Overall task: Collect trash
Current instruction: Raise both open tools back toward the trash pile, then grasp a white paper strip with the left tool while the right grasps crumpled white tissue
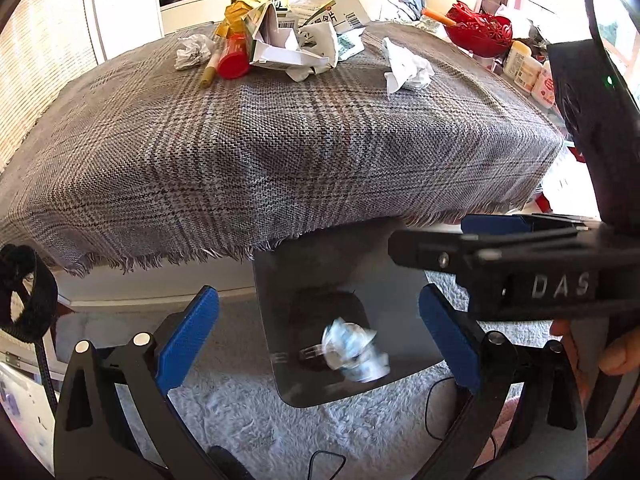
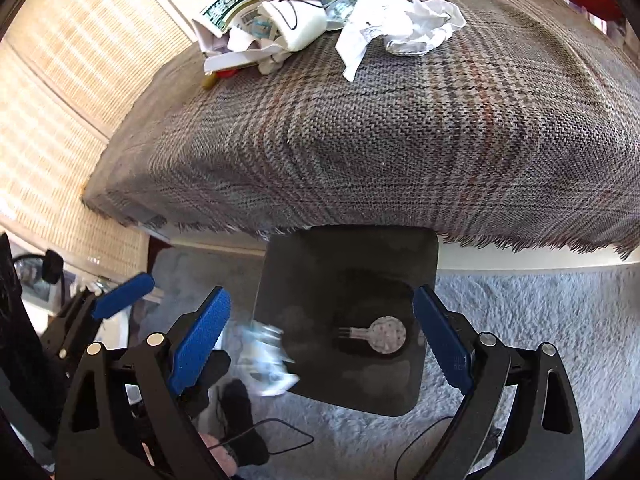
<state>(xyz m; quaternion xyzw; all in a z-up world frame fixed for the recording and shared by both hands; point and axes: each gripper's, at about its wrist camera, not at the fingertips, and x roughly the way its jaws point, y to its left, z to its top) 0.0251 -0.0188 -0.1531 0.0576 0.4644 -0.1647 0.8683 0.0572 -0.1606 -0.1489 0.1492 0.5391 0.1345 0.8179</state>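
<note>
A crumpled white paper ball (image 1: 354, 354), blurred by motion, is in the air over the dark square bin (image 1: 272, 300) below the table edge. It also shows in the right wrist view (image 2: 266, 360), at the bin's (image 2: 304, 272) left rim. My left gripper (image 1: 320, 344) is open and empty above the bin. My right gripper (image 2: 320, 340) is open and empty over the bin; its fingers (image 1: 492, 226) cross the left wrist view at right. More trash lies at the table's far side: a paper wad (image 1: 408, 68), a small wad (image 1: 194, 52), torn boxes (image 1: 288, 36), a red cap (image 1: 234, 60).
A grey plaid cloth (image 1: 280, 140) covers the table. A red basket (image 1: 480, 28) and white bottles (image 1: 528, 72) stand at the far right. Grey shaggy carpet (image 2: 520, 304) with a thin black cable (image 2: 272, 432) lies below. A woven blind (image 2: 60, 80) is at left.
</note>
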